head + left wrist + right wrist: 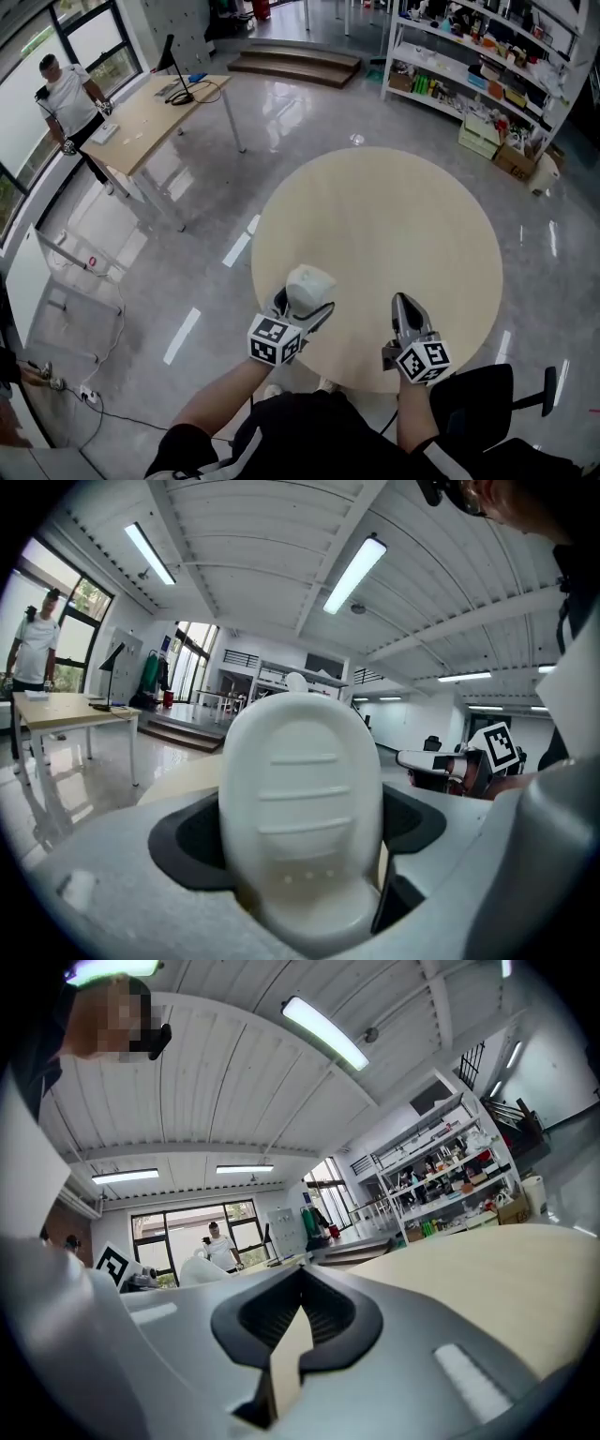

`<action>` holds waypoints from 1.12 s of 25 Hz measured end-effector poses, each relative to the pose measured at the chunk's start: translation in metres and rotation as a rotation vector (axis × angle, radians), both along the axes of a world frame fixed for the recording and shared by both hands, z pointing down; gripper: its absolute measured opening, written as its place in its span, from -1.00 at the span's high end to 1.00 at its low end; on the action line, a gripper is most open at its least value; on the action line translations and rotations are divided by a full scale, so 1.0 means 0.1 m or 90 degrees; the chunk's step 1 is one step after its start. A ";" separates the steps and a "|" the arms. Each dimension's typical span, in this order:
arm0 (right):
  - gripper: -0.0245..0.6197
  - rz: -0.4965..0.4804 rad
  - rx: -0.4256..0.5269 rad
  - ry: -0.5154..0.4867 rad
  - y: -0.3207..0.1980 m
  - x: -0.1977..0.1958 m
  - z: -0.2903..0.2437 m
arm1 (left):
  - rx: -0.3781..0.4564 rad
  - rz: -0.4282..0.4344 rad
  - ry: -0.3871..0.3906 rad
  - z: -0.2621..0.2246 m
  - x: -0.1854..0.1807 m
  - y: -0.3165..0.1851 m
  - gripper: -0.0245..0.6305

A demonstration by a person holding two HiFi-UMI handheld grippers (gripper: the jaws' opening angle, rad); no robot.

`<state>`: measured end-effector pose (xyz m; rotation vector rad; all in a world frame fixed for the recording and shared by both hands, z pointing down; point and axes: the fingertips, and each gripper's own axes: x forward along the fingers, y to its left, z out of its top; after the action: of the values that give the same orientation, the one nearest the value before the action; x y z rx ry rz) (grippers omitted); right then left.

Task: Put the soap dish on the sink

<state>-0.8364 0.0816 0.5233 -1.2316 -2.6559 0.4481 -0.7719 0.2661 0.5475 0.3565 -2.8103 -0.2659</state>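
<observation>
The soap dish (308, 284) is gripped in the left tool (305, 306), long axis along the jaws, over the desk's (394, 216) near edge, beside the closed, empty right tool (404, 306); no sink is seen.

glossy grey floor (187, 272), round table (412, 225), shelving (487, 66)

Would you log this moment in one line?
left gripper: shut on soap dish | right gripper: shut, empty | sink: not in view
</observation>
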 end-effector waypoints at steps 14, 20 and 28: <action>0.90 0.174 0.009 -0.092 -0.30 0.92 -0.63 | 0.025 0.143 -0.111 -0.62 0.38 -0.05 -0.49; 0.90 0.272 0.022 -0.103 -0.72 1.48 -0.70 | 0.033 0.242 -0.123 -0.66 0.55 -0.48 -0.49; 0.90 0.413 0.035 -0.091 -1.44 2.24 -0.64 | 0.050 0.379 -0.126 -0.65 0.85 -1.26 -0.49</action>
<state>-0.6121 -0.0621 0.4597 -0.3652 -3.1268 0.3742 -0.6864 0.1402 0.4823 1.2610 -2.7215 -0.2111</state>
